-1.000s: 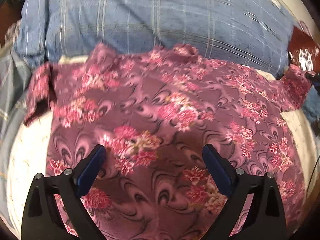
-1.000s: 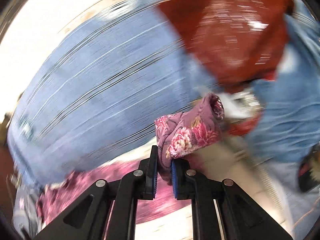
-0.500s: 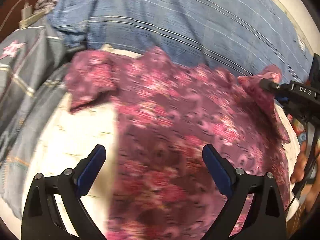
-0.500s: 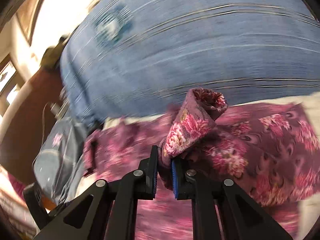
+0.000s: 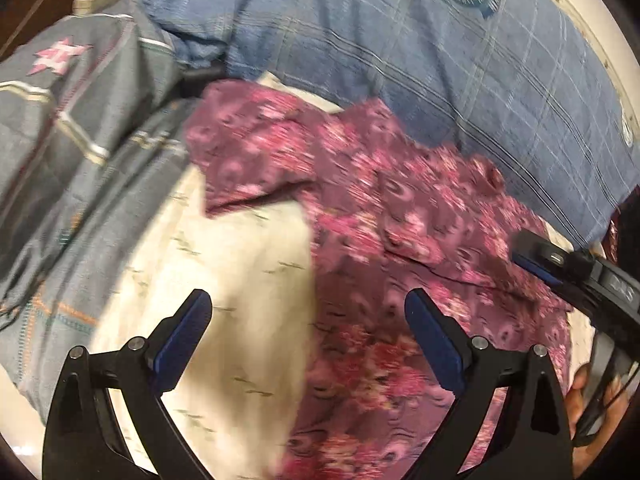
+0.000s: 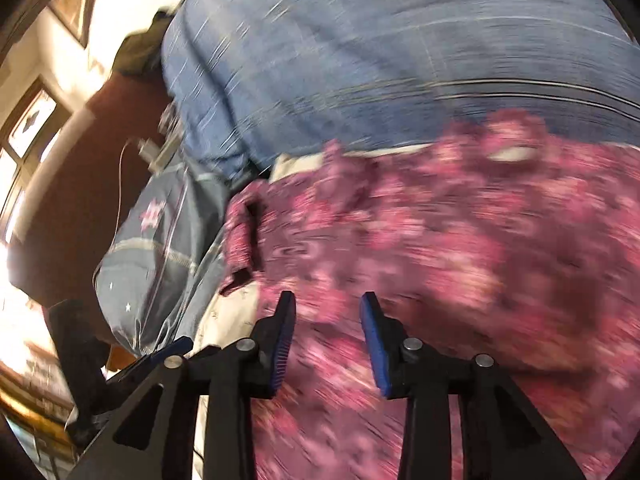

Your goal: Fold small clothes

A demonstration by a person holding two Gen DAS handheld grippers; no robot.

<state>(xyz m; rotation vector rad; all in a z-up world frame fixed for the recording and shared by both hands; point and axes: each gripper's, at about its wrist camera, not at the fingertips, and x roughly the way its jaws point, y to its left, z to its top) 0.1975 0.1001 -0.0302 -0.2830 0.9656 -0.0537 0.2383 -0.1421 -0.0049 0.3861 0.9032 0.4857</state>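
Note:
A purple floral shirt (image 5: 380, 216) lies spread on the cream sheet (image 5: 240, 280), and its right sleeve is folded in over the body. My left gripper (image 5: 308, 312) is open above the shirt's left edge, one finger over the sheet and one over the cloth, with nothing between them. My right gripper (image 5: 536, 256) comes in from the right, low over the folded sleeve. In the right wrist view the right gripper (image 6: 328, 312) hangs over the shirt (image 6: 440, 260). Its jaws are opening and no cloth is pinched between the pads. The picture is blurred.
A blue plaid pillow (image 5: 400, 60) lies behind the shirt. A grey quilt with a pink star (image 5: 60, 120) lies bunched on the left, with a charger and cable (image 6: 148, 148) beyond it. A hand (image 5: 580, 400) holds the right gripper at the lower right.
The right gripper carried the pinched sleeve leftward over the shirt, then its jaws parted and the cloth dropped out. The left gripper shifted left, from mid-shirt to the shirt's left edge.

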